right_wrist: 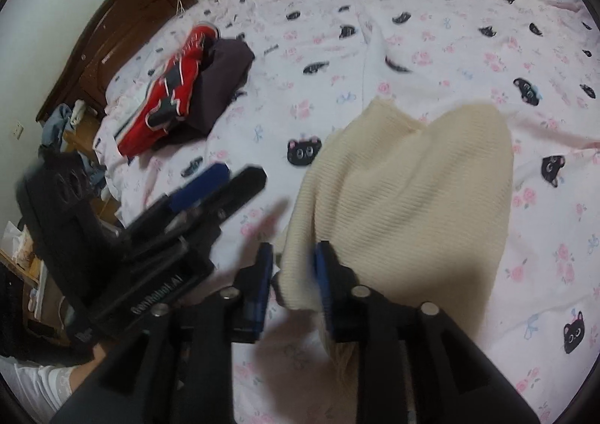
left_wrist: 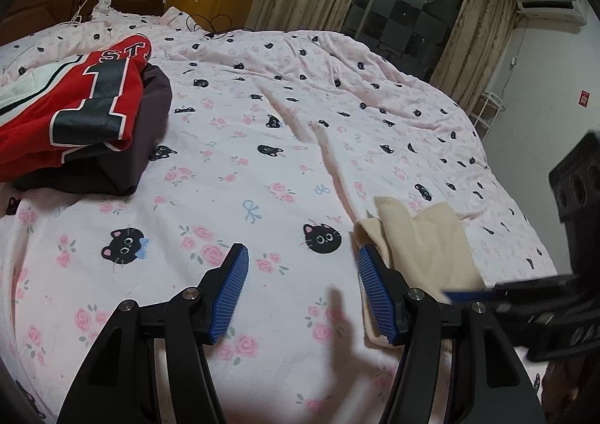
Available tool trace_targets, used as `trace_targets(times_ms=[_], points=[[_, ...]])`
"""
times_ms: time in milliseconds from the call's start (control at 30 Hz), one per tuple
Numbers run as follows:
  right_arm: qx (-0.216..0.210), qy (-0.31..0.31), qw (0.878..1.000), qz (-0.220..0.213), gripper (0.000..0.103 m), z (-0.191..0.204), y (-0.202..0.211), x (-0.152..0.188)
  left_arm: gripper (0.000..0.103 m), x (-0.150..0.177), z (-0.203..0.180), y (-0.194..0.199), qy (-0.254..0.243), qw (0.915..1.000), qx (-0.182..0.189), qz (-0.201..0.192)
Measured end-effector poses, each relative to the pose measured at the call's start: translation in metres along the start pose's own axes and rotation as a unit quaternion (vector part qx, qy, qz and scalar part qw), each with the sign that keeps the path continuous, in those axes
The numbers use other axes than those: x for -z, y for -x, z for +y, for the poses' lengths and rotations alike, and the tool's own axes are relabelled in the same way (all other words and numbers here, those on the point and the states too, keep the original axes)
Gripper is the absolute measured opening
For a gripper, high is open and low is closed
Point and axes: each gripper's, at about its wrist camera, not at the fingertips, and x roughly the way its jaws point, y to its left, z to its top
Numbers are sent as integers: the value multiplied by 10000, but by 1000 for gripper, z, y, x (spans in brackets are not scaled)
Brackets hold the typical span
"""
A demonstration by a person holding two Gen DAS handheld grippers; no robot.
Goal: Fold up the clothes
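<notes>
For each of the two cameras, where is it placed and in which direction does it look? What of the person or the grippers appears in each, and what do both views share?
Left wrist view: sits behind the open left gripper, looking low across the bed toward the window; the right gripper shows blurred at the right edge.
Right wrist view: sits behind the right gripper, looking down on the cream knit garment between its fingers; the left gripper and a white sleeve show at left.
Shared: the bed, the cream knit garment, the red jersey stacked on a dark garment.
</notes>
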Motion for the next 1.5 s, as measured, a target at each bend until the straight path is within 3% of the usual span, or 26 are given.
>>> trace_targets(times_ms=[67,233,567,700,733,800,900,1100,1367,1500], points=[[26,-59,9997,-229,43,-5,16,-7,56,2,-6,1,-72,9999,137,39],[131,-337,9982,-480,43,-22,42,-35,56,6,-20,2,-253,9984,480,136],[379,-964,9945,158,43,-34,-2,-83,56,15,-46,5,-574,9914,1127,329],[646,-1045,9918,360,38,-33,-23,-89,56,17,-43,2,-461,9912,1177,404],[704,-1044,9913,393,35,-33,-27,-90,56,17,-43,1,-433,9911,1189,423],[851,-1006,9902,464,14,-32,-34,-91,56,18,-42,-1,-377,9908,1214,460],[956,-969,9895,493,10,-33,-38,-92,56,20,-40,-3,-292,9904,1251,516],[899,-626,9937,242,10,-17,-28,-93,56,23,-36,-9,-123,9891,1325,628],[900,-345,9950,278,18,-7,-38,-92,56,17,-37,7,-168,9901,1367,277],[605,-369,9971,-269,19,-9,-13,-89,56,14,-38,15,-197,9901,1386,89]])
